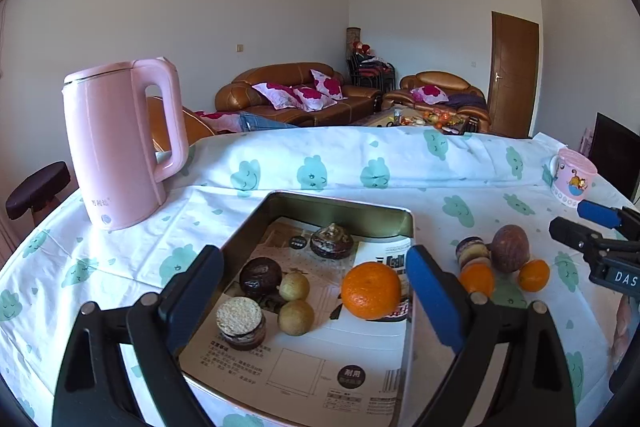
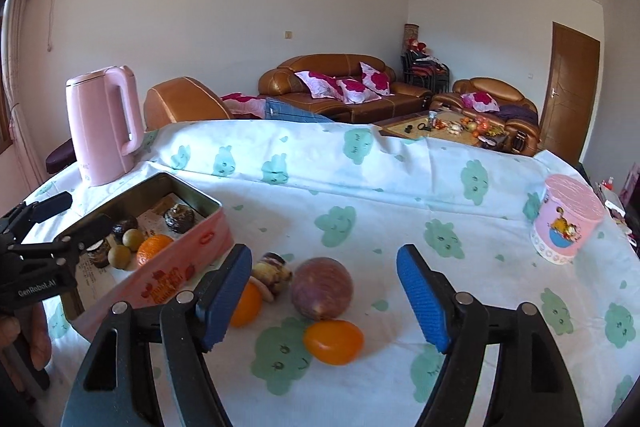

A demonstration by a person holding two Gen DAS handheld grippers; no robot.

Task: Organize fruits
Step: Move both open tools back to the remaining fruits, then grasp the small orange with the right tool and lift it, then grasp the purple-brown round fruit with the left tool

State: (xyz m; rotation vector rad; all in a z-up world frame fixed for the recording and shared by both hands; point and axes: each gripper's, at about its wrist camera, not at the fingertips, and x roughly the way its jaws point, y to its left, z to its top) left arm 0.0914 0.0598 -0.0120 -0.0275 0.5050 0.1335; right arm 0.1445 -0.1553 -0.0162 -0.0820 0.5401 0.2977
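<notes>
An open tin (image 1: 344,205) lined with printed paper holds an orange (image 1: 370,291), two small yellow-green fruits (image 1: 295,301) and several dark cakes. My left gripper (image 1: 316,279) hangs open over the tin, the orange lying free just inside its right finger. To the right of the tin, on the cloth, lie a purple-brown round fruit (image 2: 322,287), a small orange (image 2: 334,341), another orange (image 2: 246,305) and a pastry (image 2: 272,273). My right gripper (image 2: 324,291) stands open above them, the purple fruit between its fingers, untouched.
A pink kettle (image 1: 120,143) stands at the table's far left and a pink mug (image 1: 572,179) at the far right. The tin's pink side wall (image 2: 180,267) is just left of the loose fruit. The table edge runs along the back, with sofas beyond.
</notes>
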